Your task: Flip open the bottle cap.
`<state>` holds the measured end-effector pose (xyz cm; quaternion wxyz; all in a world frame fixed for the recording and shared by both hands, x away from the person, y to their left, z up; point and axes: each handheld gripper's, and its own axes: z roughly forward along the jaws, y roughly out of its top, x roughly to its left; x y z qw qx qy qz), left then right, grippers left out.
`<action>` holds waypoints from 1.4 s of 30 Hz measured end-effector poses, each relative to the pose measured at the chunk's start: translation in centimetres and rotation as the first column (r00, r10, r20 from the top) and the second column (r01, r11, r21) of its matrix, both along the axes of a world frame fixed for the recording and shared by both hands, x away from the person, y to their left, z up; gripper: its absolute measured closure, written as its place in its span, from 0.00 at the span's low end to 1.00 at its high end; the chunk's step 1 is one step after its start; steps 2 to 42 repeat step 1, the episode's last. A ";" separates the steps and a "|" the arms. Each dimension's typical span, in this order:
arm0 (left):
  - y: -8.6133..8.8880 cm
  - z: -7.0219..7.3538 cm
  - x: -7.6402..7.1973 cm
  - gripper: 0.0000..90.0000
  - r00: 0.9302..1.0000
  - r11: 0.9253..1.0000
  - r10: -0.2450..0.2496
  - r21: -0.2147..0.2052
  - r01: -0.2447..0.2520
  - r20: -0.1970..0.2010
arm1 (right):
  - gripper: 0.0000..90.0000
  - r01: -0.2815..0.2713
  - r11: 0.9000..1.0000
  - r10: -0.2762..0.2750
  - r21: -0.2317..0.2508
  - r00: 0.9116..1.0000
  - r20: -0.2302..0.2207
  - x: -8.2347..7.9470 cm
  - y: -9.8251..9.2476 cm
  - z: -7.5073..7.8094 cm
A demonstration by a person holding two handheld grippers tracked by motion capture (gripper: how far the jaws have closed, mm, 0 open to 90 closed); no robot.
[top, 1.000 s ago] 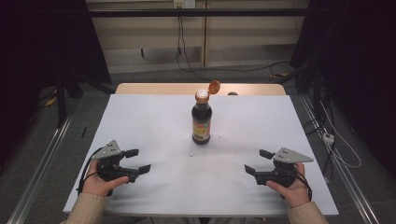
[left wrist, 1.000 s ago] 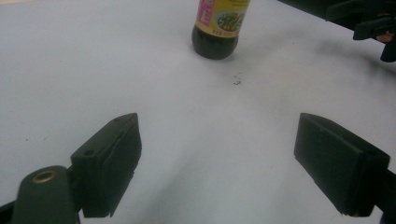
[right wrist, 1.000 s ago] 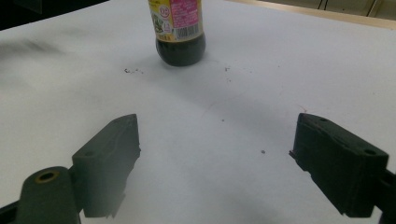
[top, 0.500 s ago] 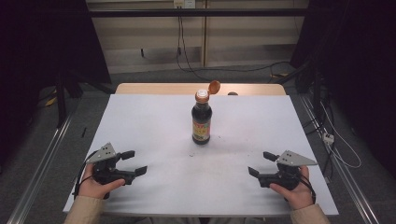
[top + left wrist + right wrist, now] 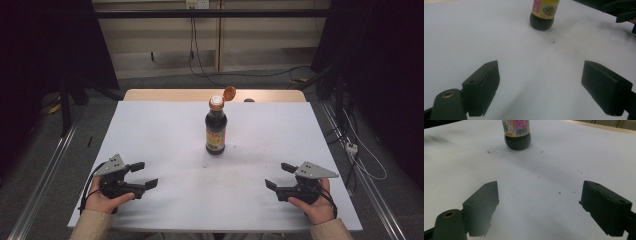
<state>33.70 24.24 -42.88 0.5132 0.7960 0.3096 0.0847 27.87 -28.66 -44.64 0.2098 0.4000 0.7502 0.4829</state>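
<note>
A dark sauce bottle with a yellow label stands upright at the middle of the white table, its orange flip cap hinged open. My left gripper rests near the front left, open and empty, pointing toward the bottle. My right gripper mirrors it at the front right, also open and empty. In the left gripper view the bottle stands well beyond the left gripper, whose jaws are wide apart. The right gripper view shows the bottle far ahead of the right gripper.
A strip of bare wooden tabletop shows along the far edge. Metal rails run along the floor on both sides, and cables lie on the floor behind the table. Small dark specks mark the white surface near the bottle.
</note>
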 end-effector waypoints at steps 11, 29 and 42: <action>0.0 0.0 0.0 0.17 1.000 1.000 0.000 0.000 0.000 0.000 | 0.16 0.001 1.000 -0.001 0.001 1.000 0.000 0.0 0.0 0.0; 0.0 0.0 0.0 0.17 1.000 1.000 0.000 0.000 0.000 0.000 | 0.16 0.001 1.000 -0.001 0.001 1.000 0.000 0.0 0.0 0.0; 0.0 0.0 0.0 0.17 1.000 1.000 0.000 0.000 0.000 0.000 | 0.16 0.001 1.000 -0.001 0.001 1.000 0.000 0.0 0.0 0.0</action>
